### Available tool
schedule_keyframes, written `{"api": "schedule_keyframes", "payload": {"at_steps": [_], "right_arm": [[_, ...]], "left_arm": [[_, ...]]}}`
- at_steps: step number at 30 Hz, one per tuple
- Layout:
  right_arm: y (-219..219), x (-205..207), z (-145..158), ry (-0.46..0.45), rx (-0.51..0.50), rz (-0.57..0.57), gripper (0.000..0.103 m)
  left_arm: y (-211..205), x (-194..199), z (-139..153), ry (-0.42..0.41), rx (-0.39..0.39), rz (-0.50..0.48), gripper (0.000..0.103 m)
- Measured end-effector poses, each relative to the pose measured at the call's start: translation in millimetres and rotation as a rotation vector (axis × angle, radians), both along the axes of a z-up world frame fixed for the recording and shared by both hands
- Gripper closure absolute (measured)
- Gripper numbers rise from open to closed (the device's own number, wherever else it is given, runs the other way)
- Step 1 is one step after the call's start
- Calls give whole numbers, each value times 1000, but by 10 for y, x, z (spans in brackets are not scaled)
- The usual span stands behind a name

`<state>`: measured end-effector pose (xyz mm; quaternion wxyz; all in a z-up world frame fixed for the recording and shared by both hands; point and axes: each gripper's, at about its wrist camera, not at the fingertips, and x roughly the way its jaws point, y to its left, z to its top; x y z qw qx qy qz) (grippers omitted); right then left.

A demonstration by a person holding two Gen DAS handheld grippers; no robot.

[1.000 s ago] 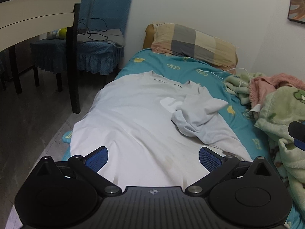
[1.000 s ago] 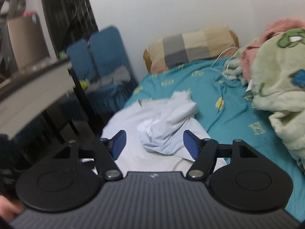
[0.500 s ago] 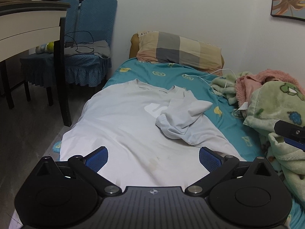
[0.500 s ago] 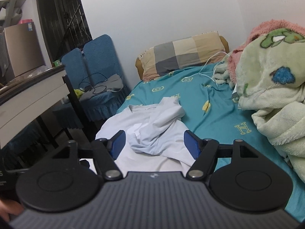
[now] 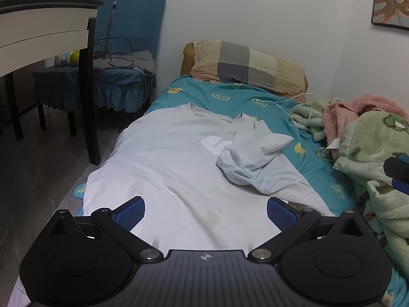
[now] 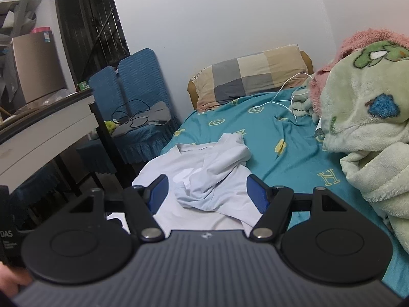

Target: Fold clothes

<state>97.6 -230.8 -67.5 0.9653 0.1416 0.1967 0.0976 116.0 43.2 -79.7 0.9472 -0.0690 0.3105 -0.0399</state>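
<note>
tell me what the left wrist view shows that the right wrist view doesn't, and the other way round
Only the left wrist view shows the leaf picture on the wall, the white shirt's lower part with a faint stain, and a tip of the right hand-held gripper at the frame's edge.

Only the right wrist view shows the dark barred window, the brown box on the table, and a bit of the hand.

Both share the white shirt, bunched sleeve, teal sheet, checked pillow, blue chairs and green blanket. Both grippers are open.

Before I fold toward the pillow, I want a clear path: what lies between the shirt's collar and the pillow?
Only bare teal sheet between shirt and pillow, seen from the left wrist view.
</note>
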Motion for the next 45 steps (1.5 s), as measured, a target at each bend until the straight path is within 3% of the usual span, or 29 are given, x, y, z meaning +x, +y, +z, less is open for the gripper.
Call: {"api": "schedule_keyframes", "payload": {"at_steps": [12, 22, 30, 38, 45], "right_arm": [[-100, 0, 31, 13, 8, -39, 34], [-199, 134, -42, 56, 16, -54, 34], [-353, 226, -128, 74, 39, -125, 34], [-589, 439, -318, 154, 143, -192, 34], [-606, 635, -476, 198, 166, -196, 34]], "left_arm": [[-72, 102, -73, 21, 32, -17, 1], [-159, 510, -165, 70, 72, -49, 3], [-229, 1224, -227, 46, 37, -32, 5], [-390, 2180, -489, 72, -18, -59, 17], [-518, 2818, -777, 108, -58, -113, 31]]}}
